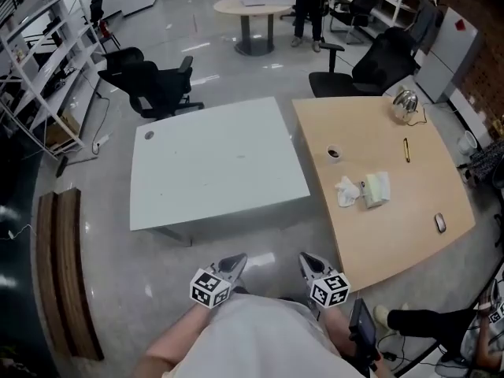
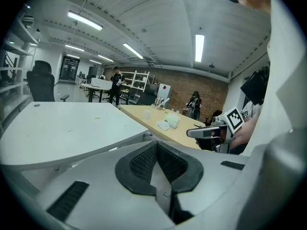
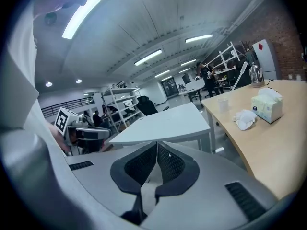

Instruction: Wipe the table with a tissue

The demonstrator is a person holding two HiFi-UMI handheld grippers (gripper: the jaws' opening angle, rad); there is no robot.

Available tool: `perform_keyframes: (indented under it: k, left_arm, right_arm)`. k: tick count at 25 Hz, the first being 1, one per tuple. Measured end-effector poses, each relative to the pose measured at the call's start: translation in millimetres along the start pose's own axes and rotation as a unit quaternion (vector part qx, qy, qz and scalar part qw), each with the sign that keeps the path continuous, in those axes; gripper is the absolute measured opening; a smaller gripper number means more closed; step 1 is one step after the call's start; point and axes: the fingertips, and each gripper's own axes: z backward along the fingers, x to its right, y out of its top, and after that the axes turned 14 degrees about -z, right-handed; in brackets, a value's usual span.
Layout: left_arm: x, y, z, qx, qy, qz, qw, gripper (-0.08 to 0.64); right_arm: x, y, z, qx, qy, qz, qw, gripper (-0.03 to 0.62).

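Observation:
A crumpled white tissue lies on the wooden table beside a pale green tissue pack. The white table stands to its left. Both grippers hang low by the person's body, short of either table and apart from the tissue. My left gripper is shut with nothing held, its jaws meeting in the left gripper view. My right gripper is shut and empty as well. The right gripper view shows the tissue and the pack ahead to the right.
On the wooden table also sit a small cup, a pen, a mouse and a glass kettle. Black office chairs stand behind the tables. A wooden bench lies at the left. Shelving lines the left wall.

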Motion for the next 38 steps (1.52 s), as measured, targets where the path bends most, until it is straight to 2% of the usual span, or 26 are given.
perform_keyframes:
  k: [7, 15, 19, 23, 31, 38]
  left_arm:
    - [-8, 2, -38, -0.016, -0.054, 0.001, 0.9984, 0.006]
    - [-56, 34, -88, -0.001, -0.122, -0.031, 0.992, 0.006]
    - [-83, 47, -100, 0.008, -0.146, -0.042, 0.9884, 0.006]
    - [-102, 47, -102, 0.007, -0.167, -0.049, 0.9846, 0.006]
    - [-129, 36, -106, -0.007, -0.179, -0.037, 0.9831, 0.007]
    - [-134, 50, -138, -0.01, -0.177, -0.039, 0.9834, 0.008]
  right_arm:
    - [23, 3, -10, -0.004, -0.05, -0.032, 0.998, 0.018]
    - [42, 40, -51, -0.006, -0.11, -0.01, 0.994, 0.018]
    - [42, 66, -75, 0.001, -0.13, 0.005, 0.992, 0.018]
    - [42, 73, -92, 0.005, -0.152, 0.007, 0.988, 0.018]
    - [54, 69, -106, -0.022, -0.182, 0.027, 0.983, 0.018]
    - [111, 90, -101, -0.035, -0.22, 0.037, 0.974, 0.018]
